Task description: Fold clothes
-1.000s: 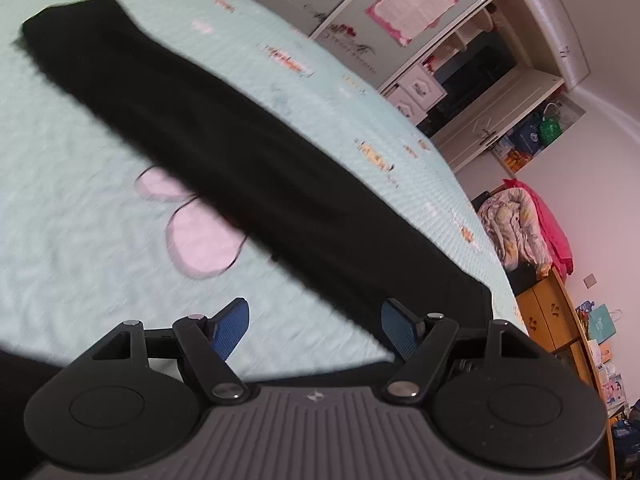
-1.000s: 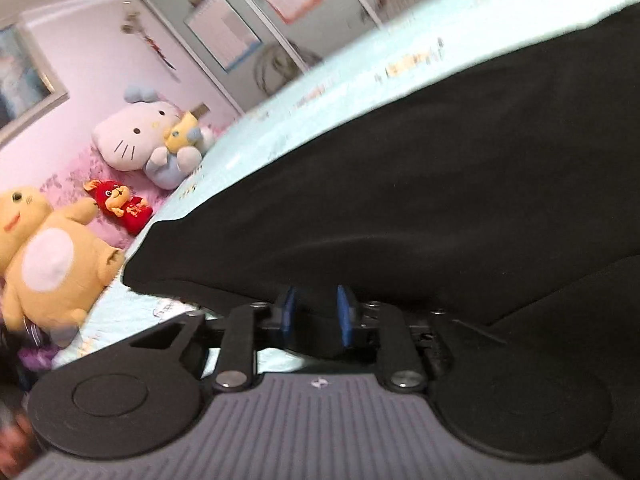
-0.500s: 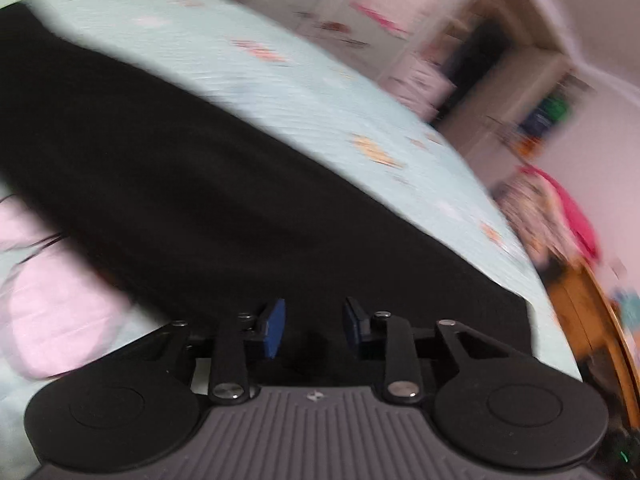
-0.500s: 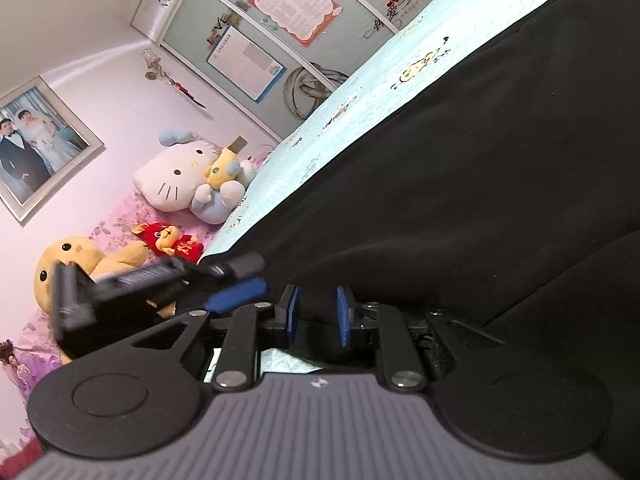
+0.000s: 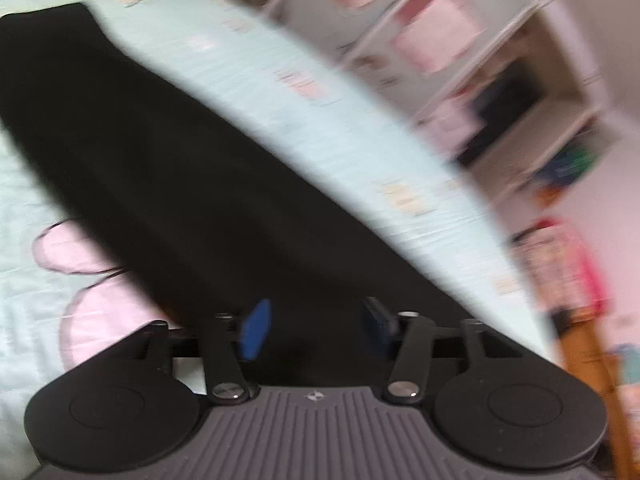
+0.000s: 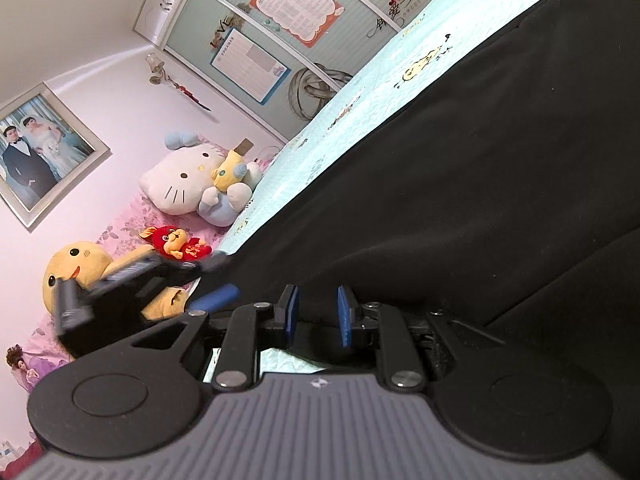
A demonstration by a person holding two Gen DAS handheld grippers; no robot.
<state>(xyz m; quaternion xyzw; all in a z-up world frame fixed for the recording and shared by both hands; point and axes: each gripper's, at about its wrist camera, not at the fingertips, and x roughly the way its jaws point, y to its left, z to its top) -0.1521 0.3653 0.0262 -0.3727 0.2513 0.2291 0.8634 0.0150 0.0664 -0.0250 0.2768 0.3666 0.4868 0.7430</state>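
Observation:
A long black garment (image 5: 192, 168) lies stretched across the light green bedspread (image 5: 320, 120); it also fills the right wrist view (image 6: 460, 184). My left gripper (image 5: 316, 328) is open, its blue pads spread over the garment's near edge. It also shows blurred in the right wrist view (image 6: 216, 284), at the garment's edge. My right gripper (image 6: 316, 314) has its jaws narrow, with the black cloth's edge between the blue pads.
Plush toys (image 6: 192, 184) and a yellow plush (image 6: 80, 268) sit at the bed's head. A framed photo (image 6: 32, 152) hangs on the pink wall. Wardrobe doors (image 6: 304, 12) stand beyond the bed. A wooden cabinet (image 5: 588, 344) stands at the right.
My left gripper has opened wider than half a second ago and shifted along the garment's edge. My right gripper has kept its grip and stayed nearly still.

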